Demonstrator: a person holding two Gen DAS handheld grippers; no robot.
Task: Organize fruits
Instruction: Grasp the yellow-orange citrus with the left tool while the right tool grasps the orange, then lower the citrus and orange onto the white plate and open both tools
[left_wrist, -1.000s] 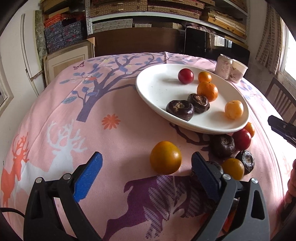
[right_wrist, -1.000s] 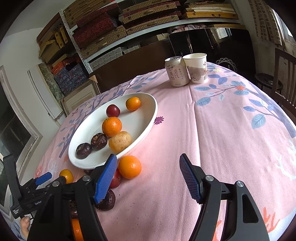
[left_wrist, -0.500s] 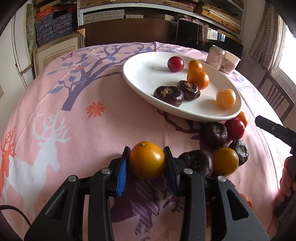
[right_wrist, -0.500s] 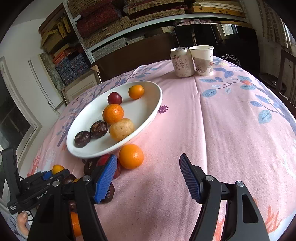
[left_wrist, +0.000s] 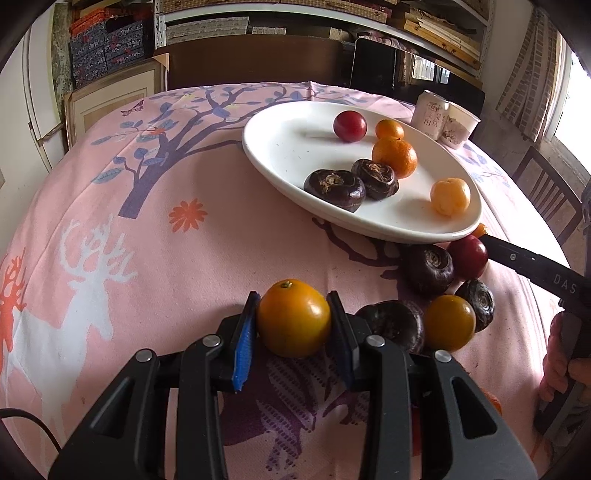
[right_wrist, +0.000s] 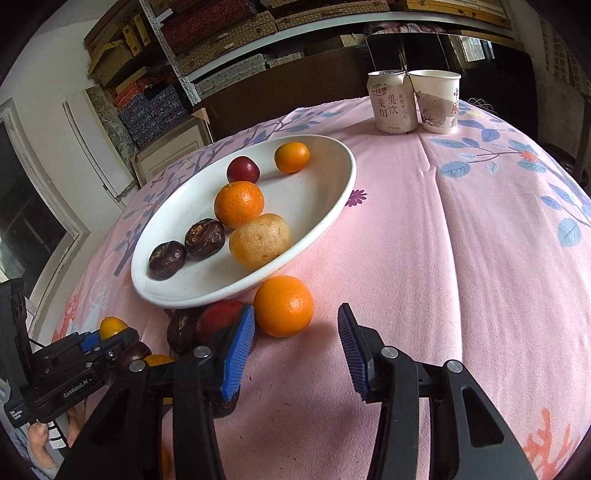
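Note:
My left gripper (left_wrist: 293, 321) is shut on a yellow-orange fruit (left_wrist: 293, 317), held just above the pink tablecloth, near the white oval plate (left_wrist: 291, 147). The plate holds a red plum (left_wrist: 349, 126), oranges, a pale yellow fruit and two dark water chestnuts (left_wrist: 334, 184). Loose fruits lie by the plate's near rim: dark chestnuts (left_wrist: 426, 269), a red plum (left_wrist: 467, 256), a yellow fruit (left_wrist: 448, 322). My right gripper (right_wrist: 293, 332) is open and empty, its jaws just in front of a loose orange (right_wrist: 283, 305) beside the plate (right_wrist: 332, 206). The left gripper (right_wrist: 107, 338) shows at lower left in the right wrist view.
A drink can (right_wrist: 393, 101) and a paper cup (right_wrist: 437, 99) stand at the table's far side. Shelves with boxes fill the back wall. A wooden chair (left_wrist: 546, 195) stands at the right. The tablecloth falls away at the edges.
My left gripper closed on the yellow-orange fruit and now holds it slightly lifted. My right gripper moved forward toward the loose orange and stays open.

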